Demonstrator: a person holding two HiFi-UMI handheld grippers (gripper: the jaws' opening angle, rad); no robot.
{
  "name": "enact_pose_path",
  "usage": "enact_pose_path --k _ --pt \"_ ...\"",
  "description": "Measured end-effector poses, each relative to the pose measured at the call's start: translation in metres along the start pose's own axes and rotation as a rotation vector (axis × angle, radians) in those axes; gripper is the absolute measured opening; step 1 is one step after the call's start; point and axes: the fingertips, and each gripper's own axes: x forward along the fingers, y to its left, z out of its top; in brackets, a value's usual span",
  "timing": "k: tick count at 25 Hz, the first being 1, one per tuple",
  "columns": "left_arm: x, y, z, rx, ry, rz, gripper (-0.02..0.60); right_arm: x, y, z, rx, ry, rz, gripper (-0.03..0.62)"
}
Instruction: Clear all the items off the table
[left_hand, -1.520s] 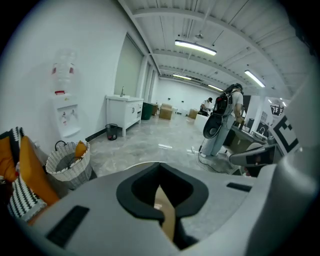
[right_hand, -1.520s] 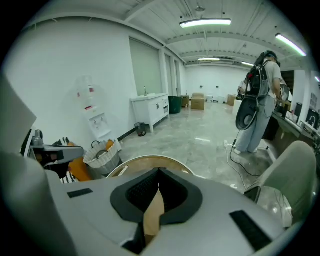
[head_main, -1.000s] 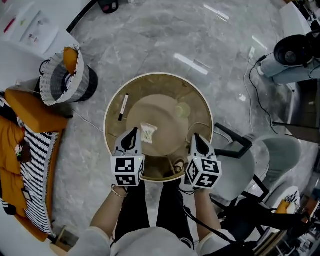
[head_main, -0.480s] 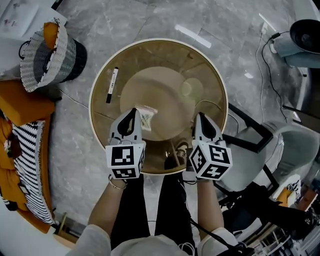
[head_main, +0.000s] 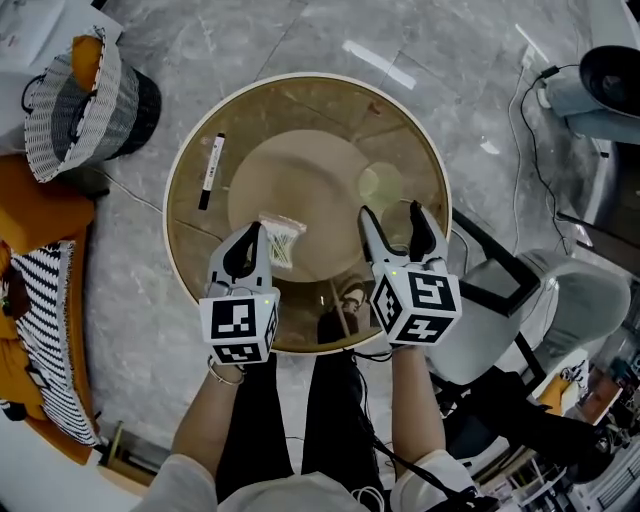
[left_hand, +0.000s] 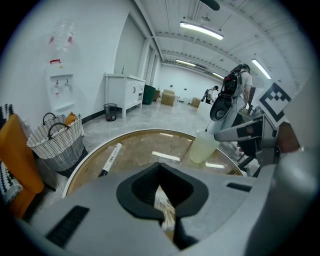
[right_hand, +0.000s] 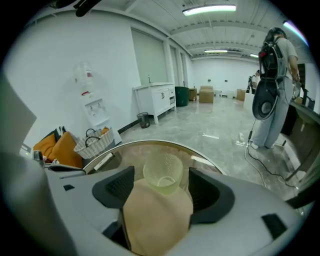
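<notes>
Round tabletop (head_main: 300, 105): marker (head_main: 209, 172) laid near left edge, packet (head_main: 281, 240) central, cup (head_main: 380, 186) right. Jaws of left gripper (head_main: 252, 232) are pressed together beside packet; jaws of right gripper (head_main: 390, 212), just spread, are held empty before cup.

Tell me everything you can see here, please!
Table: one, round, brown glass, in the middle.
Marker: one, white and black, table's left side.
Packet: one, whitish, near table's middle.
Cup: one, pale green, table's right side.
Basket: one, white woven, floor, upper left.
Chair: one, grey, right of table.
Left gripper: one, grey, jaws together, beside the packet.
Right gripper: one, grey, jaws just opening, nothing between them, facing the cup.
</notes>
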Motion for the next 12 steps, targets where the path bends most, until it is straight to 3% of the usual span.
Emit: enact_pose_path --k 12 --pt "0.014 0.013 -0.008 -0.020 0.032 -0.001 0.008 0.042 0.003 0.001 -0.147 0.084 -0.003 0.373"
